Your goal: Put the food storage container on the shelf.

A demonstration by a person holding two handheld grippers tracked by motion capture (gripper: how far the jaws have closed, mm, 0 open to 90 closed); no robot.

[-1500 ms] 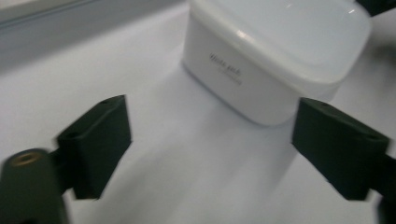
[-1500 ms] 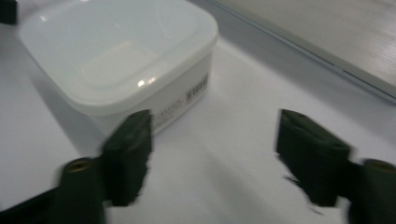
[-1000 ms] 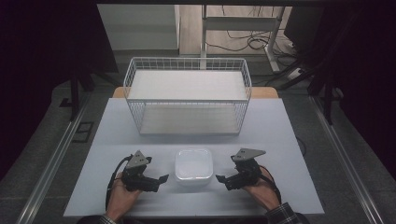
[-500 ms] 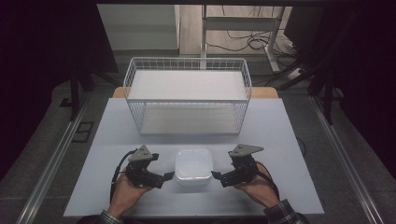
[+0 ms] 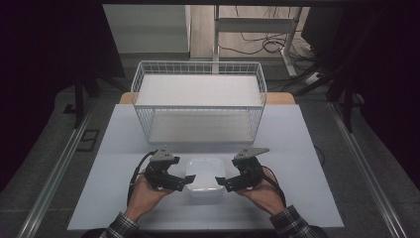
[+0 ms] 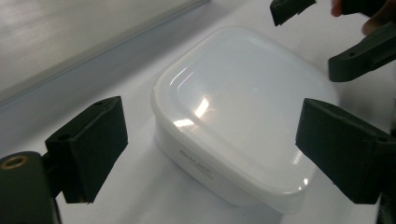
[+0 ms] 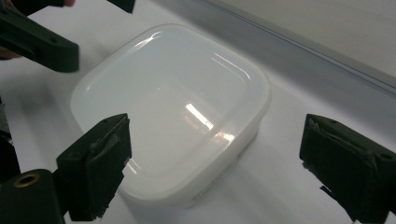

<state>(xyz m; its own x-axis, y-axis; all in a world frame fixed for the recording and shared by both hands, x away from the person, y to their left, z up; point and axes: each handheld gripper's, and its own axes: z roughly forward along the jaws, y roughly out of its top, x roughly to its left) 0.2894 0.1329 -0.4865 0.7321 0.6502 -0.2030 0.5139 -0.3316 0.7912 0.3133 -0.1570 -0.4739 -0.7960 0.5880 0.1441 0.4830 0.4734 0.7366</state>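
Note:
A white square container with a glossy lid (image 5: 204, 178) sits on the white table (image 5: 297, 148) near its front edge. My left gripper (image 5: 185, 181) is at the container's left side and my right gripper (image 5: 221, 182) at its right, both pointing inward at it. In the left gripper view the container (image 6: 233, 116) lies between the jaws of the left gripper (image 6: 210, 126), which have just been closing a little; the pads do not touch it. In the right gripper view the right gripper (image 7: 217, 140) straddles the container (image 7: 173, 107) the same way, its jaws narrowing slightly but open.
A white wire basket (image 5: 198, 101) with a pale liner stands behind the container, across the middle of the table. Dark floor, metal rails and cables surround the table. The other gripper shows at the top right of the left gripper view (image 6: 327, 37).
Both hands have moved inward towards the container and a little upward, so the jaw tips now reach its left and right sides. The container has not moved.

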